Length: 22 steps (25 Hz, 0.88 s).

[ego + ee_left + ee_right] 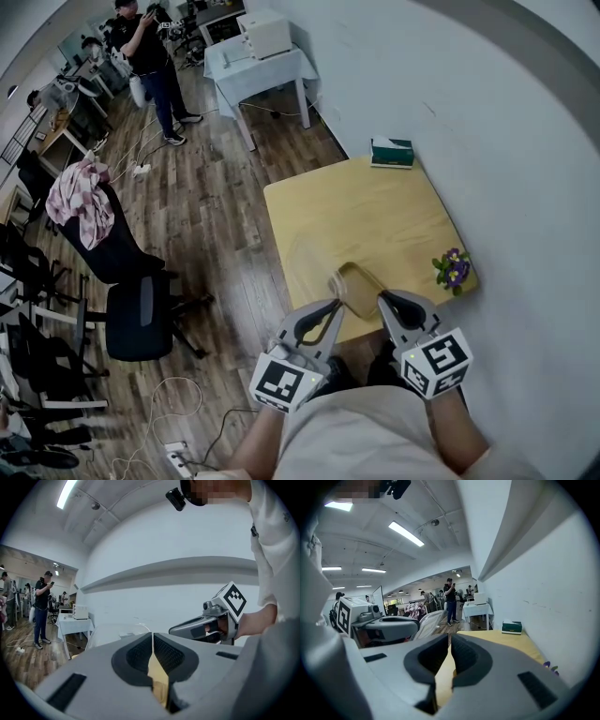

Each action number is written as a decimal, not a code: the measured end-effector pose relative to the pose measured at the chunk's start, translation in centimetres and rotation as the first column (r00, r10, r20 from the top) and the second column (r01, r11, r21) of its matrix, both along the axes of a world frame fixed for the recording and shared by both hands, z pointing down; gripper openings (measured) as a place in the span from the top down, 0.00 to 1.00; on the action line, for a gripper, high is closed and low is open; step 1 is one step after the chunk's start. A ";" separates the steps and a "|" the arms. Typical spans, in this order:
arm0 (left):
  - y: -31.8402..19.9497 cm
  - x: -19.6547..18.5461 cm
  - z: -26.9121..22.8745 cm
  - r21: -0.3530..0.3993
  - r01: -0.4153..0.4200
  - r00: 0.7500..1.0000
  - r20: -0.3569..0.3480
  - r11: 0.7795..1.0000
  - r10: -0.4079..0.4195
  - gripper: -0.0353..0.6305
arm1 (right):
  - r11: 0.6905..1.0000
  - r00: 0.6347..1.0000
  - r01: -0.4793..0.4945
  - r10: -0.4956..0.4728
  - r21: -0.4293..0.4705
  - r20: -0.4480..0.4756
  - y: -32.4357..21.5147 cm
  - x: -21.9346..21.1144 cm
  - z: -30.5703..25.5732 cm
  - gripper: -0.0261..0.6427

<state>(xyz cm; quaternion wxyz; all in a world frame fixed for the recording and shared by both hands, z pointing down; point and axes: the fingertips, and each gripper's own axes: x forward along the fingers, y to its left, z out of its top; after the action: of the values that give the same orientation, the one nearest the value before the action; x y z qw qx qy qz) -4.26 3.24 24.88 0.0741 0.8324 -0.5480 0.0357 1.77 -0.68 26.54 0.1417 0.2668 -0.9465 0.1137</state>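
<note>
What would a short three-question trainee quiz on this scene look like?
1. True or false: the green tissue box lies at the far edge of the table.
2. What do the left gripper and right gripper both grip? A) clear bag B) mug C) towel
3. Fill in: the purple flowers sit at the table's ____ edge, by the wall.
Key: 1 true; 2 A; 3 right.

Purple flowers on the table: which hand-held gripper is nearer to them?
Right. The right hand-held gripper sits just left of the flowers; the left hand-held gripper is farther left, across the clear bag that both pinch.
</note>
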 end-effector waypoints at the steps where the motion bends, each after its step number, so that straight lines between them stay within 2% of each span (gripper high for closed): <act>1: 0.0 -0.1 0.0 -0.003 0.008 1.000 -0.006 1.000 -0.008 0.93 | 1.000 1.000 0.005 -0.005 0.008 0.001 0.1 0.0 -0.2 0.93; 15: 0.2 -2.3 0.7 -0.027 0.077 0.997 -0.015 0.997 -0.077 0.93 | 0.996 0.997 0.070 -0.072 0.054 0.030 1.2 -1.9 -1.2 0.95; 22: 0.5 -3.3 0.4 -0.024 0.088 0.996 -0.030 0.996 -0.089 0.93 | 0.995 0.997 0.073 -0.075 0.063 0.031 1.5 -2.5 -1.6 0.95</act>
<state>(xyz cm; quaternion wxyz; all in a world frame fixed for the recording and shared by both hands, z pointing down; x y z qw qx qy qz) -7.54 3.74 25.25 0.0936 0.8069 -0.5827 0.0254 -0.71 0.79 24.93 0.1219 0.2338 -0.9610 0.0836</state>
